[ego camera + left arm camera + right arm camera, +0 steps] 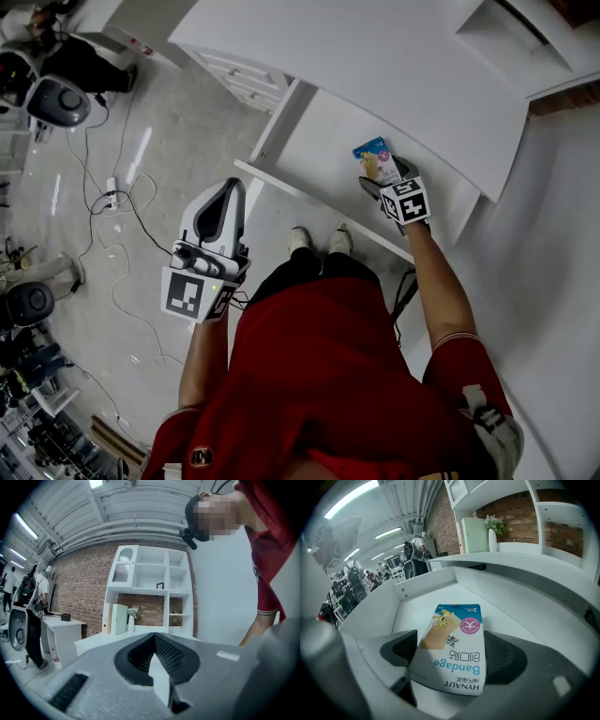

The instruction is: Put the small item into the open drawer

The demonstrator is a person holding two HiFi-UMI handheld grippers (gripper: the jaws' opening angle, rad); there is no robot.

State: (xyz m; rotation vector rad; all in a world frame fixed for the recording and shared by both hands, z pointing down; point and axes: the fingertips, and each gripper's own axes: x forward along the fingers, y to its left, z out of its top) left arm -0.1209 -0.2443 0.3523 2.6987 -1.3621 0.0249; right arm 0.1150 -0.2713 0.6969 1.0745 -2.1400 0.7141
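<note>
Blue-white bandage box (452, 651) clamped in right claw (454, 667).

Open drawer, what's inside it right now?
Only the bandage box, gripped by the right tool over the bare white floor of the drawer. What lies under them is covered.

You hold two tools: one left tool (158, 674), one right tool (450, 667). There is one bandage box (452, 648) between the right tool's jaws, above one open drawer (419, 603).
</note>
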